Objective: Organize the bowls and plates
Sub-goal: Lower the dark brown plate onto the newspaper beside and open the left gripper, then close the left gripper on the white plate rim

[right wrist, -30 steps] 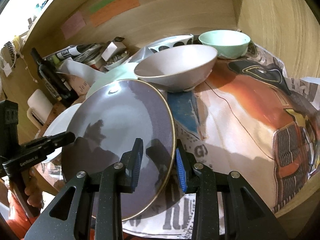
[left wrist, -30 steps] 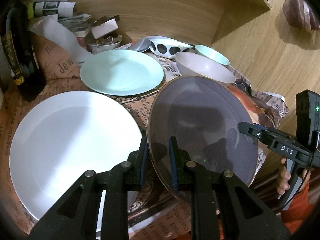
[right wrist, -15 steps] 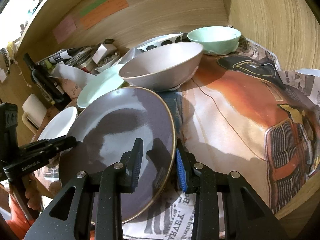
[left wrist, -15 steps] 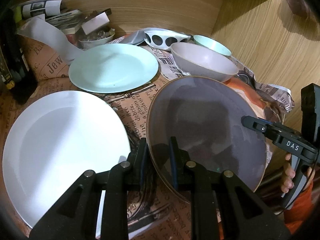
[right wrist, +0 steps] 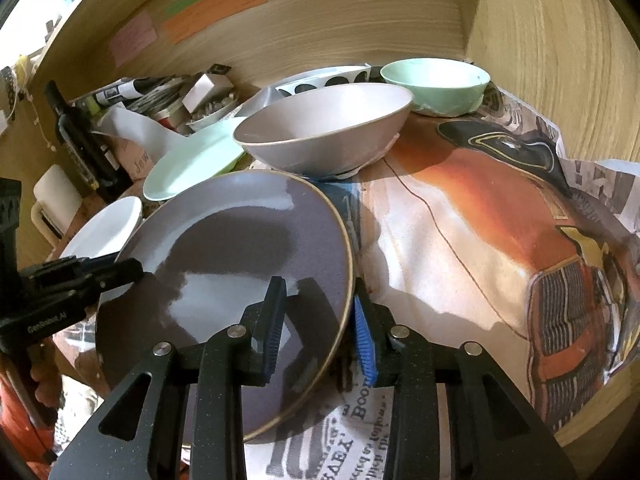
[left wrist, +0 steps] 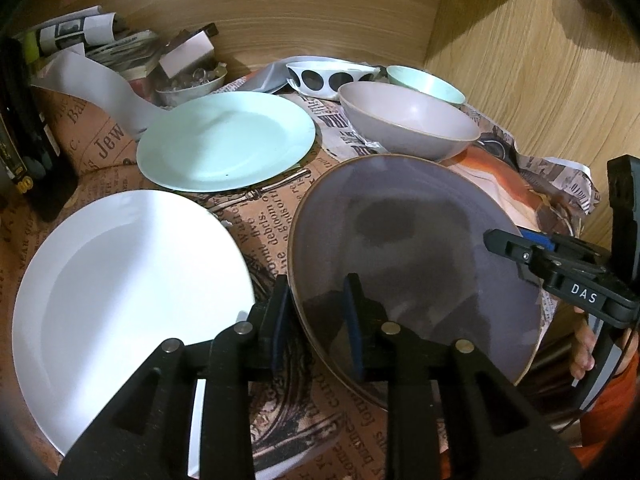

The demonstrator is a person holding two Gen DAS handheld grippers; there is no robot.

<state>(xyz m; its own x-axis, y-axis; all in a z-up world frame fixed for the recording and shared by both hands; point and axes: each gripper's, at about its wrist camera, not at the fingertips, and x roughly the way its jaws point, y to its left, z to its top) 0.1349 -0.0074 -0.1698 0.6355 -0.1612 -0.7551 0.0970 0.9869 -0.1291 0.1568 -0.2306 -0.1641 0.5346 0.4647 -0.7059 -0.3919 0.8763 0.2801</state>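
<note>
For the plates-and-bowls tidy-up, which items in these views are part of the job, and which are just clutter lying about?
Part of the job:
purple plate, its rim between both grippers' fingers
white plate
mint plate
beige bowl
mint bowl
dotted bowl

Lying about:
dark bottle
rolled newspapers
small dish of odds and ends
printed paper covering

Warm, dim indoor light, both views. Strong fisheye bowing; black vignette at corners. Glare patches on purple plate, crossed by hard dark shadows of the hand-held grippers. White plate near blown out. Wood wall slightly smeared at frame edge. Centre sharp; noise in dark areas.
</note>
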